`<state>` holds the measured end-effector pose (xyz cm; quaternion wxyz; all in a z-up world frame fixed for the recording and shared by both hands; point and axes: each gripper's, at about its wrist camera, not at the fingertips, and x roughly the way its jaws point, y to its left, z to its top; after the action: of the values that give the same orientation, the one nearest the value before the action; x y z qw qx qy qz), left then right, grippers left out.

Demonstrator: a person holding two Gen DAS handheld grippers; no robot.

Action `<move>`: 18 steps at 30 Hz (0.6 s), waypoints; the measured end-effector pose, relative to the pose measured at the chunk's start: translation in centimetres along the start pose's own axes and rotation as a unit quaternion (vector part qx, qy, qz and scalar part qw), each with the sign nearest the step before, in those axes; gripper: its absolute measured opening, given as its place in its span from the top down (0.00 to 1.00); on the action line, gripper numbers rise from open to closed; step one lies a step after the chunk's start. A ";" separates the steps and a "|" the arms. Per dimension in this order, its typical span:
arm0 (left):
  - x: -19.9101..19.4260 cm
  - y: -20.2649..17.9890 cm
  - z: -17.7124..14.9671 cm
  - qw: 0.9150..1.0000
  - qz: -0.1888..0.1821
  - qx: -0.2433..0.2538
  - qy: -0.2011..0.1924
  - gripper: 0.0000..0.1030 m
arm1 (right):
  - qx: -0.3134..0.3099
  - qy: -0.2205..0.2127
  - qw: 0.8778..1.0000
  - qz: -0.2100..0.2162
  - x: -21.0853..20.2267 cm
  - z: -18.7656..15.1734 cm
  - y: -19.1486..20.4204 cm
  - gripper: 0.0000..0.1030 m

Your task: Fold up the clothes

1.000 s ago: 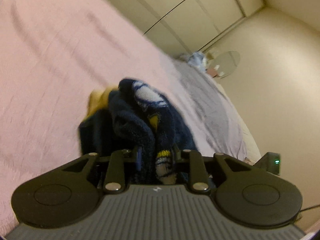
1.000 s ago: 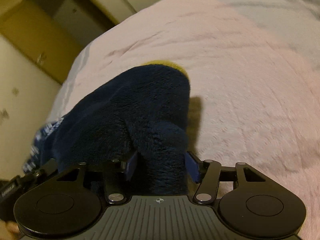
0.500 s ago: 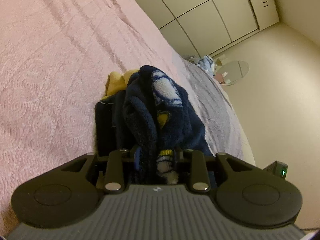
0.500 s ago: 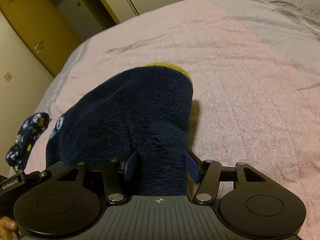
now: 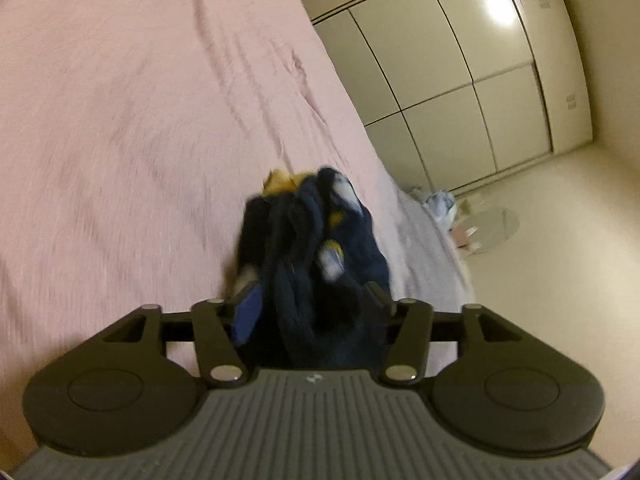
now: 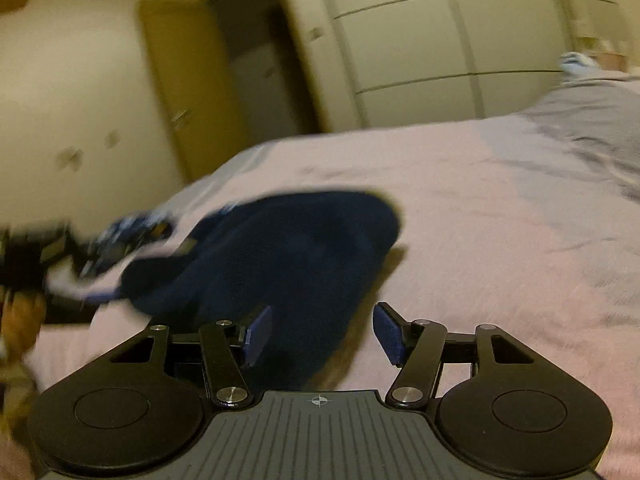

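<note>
Left gripper [image 5: 310, 304] opening — fleece [image 5: 316, 248], bedspread [image 5: 120, 120]

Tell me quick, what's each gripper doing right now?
Left gripper: jaws opening, the navy fleece garment sits between them, apparently let go.
Right gripper: jaws opening, the garment between them, pads clear of it.

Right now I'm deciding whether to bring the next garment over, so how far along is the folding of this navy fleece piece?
Done: the navy fleece garment lies doubled over in a bundle on the pink bedspread.
In hand: the left tool and right tool are both opening, fabric between the jaws.
Left: pull clear and tidy the lumpy patterned end. Motion blur hides how neat the fold is.
</note>
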<state>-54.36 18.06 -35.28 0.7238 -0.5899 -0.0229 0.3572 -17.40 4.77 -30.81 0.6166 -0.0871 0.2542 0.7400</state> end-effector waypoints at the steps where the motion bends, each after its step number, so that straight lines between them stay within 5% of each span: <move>1: -0.2 -0.1 -0.6 1.000 -0.003 -0.004 0.003 0.50 | -0.007 0.007 1.000 -0.001 0.2 -0.4 0.5 0.41; 10: 2.9 -1.3 -1.6 1.000 0.019 0.014 0.008 0.48 | -0.111 0.000 0.990 -0.084 3.4 -2.4 6.3 0.31; 15: 4.5 -0.7 -1.8 0.998 0.048 0.032 0.002 0.83 | -0.055 0.013 0.990 -0.129 7.0 -2.5 7.1 0.32; 18: 3.7 0.2 -2.2 0.997 0.063 0.030 -0.015 0.86 | -0.069 0.039 0.982 -0.174 8.7 -3.1 7.6 0.62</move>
<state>-50.69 18.26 -37.59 0.7167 -0.5627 0.0146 0.4117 -27.19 10.04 -35.27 0.7180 -0.2012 0.2075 0.6332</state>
